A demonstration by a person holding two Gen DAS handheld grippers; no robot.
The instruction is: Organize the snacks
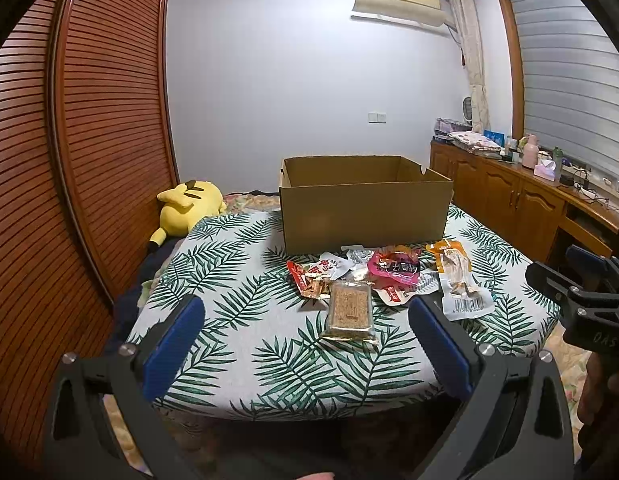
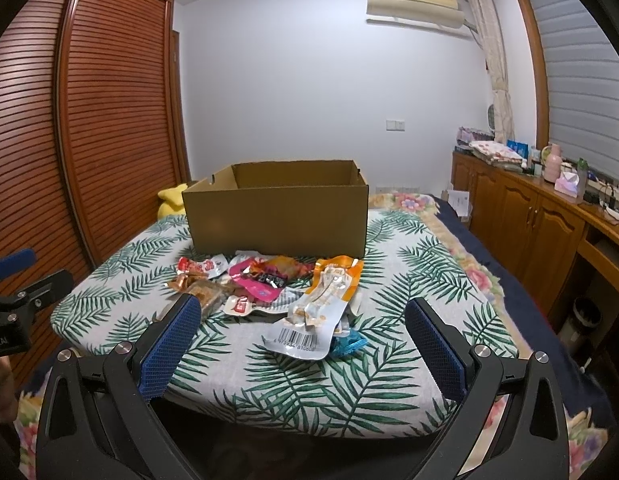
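Note:
An open cardboard box (image 1: pixel 363 210) (image 2: pixel 277 216) stands on a leaf-print table (image 1: pixel 237 280) (image 2: pixel 409 280). In front of it lies a heap of snack packets: a clear-wrapped brown cracker pack (image 1: pixel 349 312) (image 2: pixel 207 294), a pink packet (image 1: pixel 395 268) (image 2: pixel 261 280), an orange and clear packet with a barcode (image 1: pixel 457 280) (image 2: pixel 321 308), and red and white packets (image 1: pixel 321 270) (image 2: pixel 199 267). My left gripper (image 1: pixel 305 344) is open and empty, held before the heap. My right gripper (image 2: pixel 303 344) is open and empty, also short of the heap; it shows at the right edge of the left wrist view (image 1: pixel 581 292).
A yellow plush toy (image 1: pixel 187 206) lies behind the table's left corner by a slatted wooden wardrobe (image 1: pixel 89 140). A wooden cabinet (image 2: pixel 529 216) with bottles and tissues runs along the right under the window. A small bin (image 2: pixel 581 320) stands on the floor at right.

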